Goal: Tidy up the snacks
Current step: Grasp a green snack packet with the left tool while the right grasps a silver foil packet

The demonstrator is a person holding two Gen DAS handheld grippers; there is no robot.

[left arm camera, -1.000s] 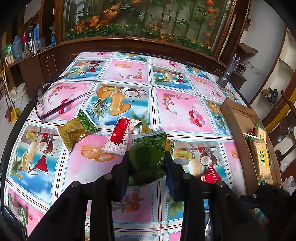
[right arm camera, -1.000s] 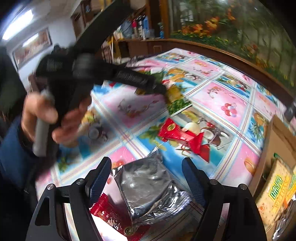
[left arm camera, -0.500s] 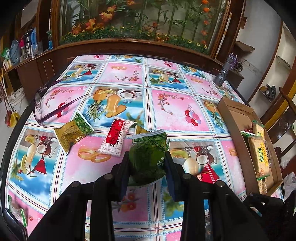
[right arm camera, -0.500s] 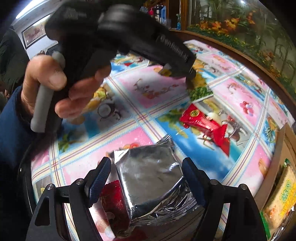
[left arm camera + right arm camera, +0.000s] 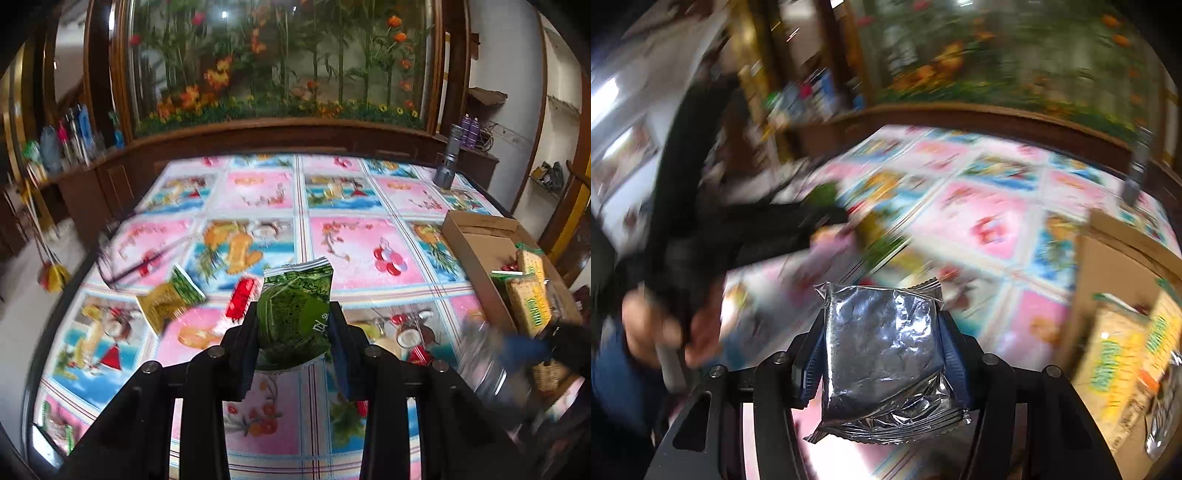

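Two tools grasping – left tool (image 5: 293, 332) green packet (image 5: 295, 310), right tool (image 5: 881, 354) closing on silver packet (image 5: 886, 350) – both upright

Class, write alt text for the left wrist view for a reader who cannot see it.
The left gripper clamps a green foil snack packet above a table with a pink and blue fruit-print cloth. Loose packets lie to its left; an open cardboard box holding snacks sits on the right.

A home dining room: patterned oilcloth table (image 5: 332, 236), wooden cabinet (image 5: 110, 177), flower-filled glass display (image 5: 280, 62).
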